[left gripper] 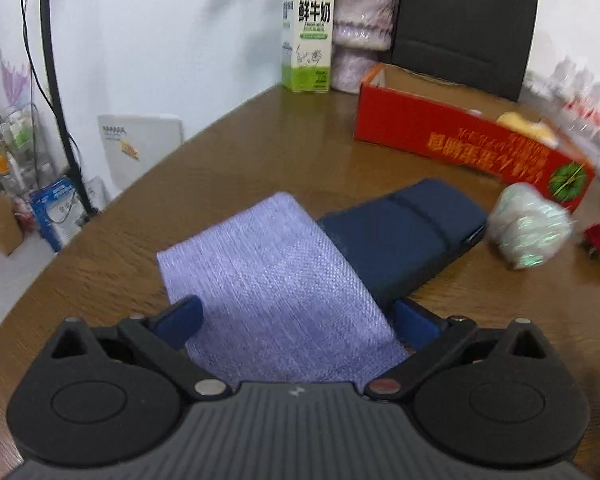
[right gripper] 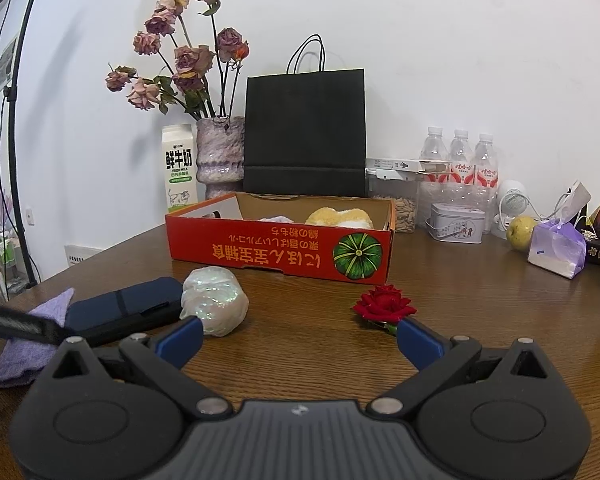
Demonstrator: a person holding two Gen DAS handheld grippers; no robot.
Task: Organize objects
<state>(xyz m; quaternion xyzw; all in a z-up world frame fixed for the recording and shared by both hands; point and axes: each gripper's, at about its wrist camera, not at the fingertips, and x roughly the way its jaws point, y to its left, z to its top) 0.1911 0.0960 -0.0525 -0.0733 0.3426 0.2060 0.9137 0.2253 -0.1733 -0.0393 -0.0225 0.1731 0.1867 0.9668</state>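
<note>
The brown table [right gripper: 460, 300] carries the red box [right gripper: 280, 250] mid-frame, already partly filled. The left gripper [left gripper: 296, 322] has its jaws open astride the purple cloth [left gripper: 268, 280] at lower centre; close squarely before lifting. The right gripper [right gripper: 300, 338], jaws open and empty, sits near the red rose [right gripper: 384, 302].

Lavender woven cloth [left gripper: 276, 292] lying flat between the left fingers; navy pouch [left gripper: 400, 236] just beyond, iridescent bundle [left gripper: 530, 226] and red rose [right gripper: 384, 302] farther right
</note>
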